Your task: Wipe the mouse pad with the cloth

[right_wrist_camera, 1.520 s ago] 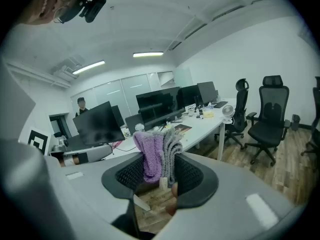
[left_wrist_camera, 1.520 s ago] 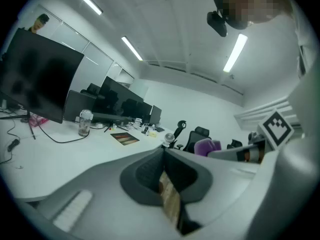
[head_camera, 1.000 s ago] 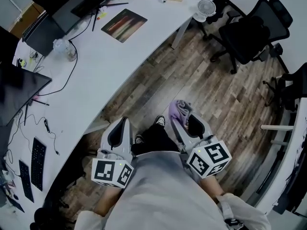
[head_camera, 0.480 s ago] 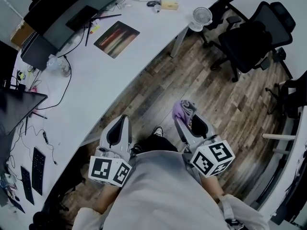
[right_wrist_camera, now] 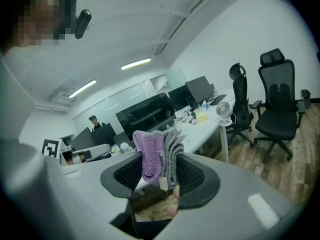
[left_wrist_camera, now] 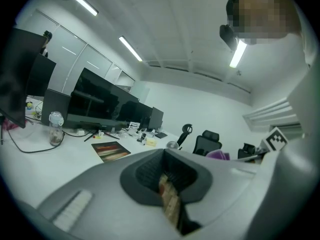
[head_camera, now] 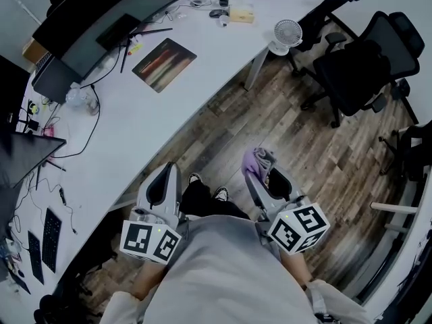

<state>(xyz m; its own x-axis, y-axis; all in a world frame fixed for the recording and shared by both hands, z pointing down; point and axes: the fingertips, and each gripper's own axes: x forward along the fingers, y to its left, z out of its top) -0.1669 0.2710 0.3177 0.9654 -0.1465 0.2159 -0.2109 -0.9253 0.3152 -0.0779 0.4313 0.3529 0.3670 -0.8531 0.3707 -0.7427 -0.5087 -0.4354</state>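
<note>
A mouse pad (head_camera: 164,63) with reddish streaks lies on the long white desk (head_camera: 115,123), far ahead of both grippers; it also shows in the left gripper view as the mouse pad (left_wrist_camera: 111,150). My right gripper (head_camera: 256,169) is shut on a folded purple and grey cloth (head_camera: 257,159), held over the wooden floor close to my body. In the right gripper view the cloth (right_wrist_camera: 158,154) sticks up from the closed jaws. My left gripper (head_camera: 167,174) is shut with nothing in it, beside my shoes.
Monitors (head_camera: 94,15), cables, a clear bottle (head_camera: 76,96) and keyboards (head_camera: 50,229) crowd the desk's back and left. A small white fan (head_camera: 285,34) stands at the desk's right end. Black office chairs (head_camera: 364,59) stand on the wooden floor at the right.
The head view has shifted, so the desk and mouse pad sit slightly lower and closer. Both grippers stay low near my body, the right one still holding the cloth.
</note>
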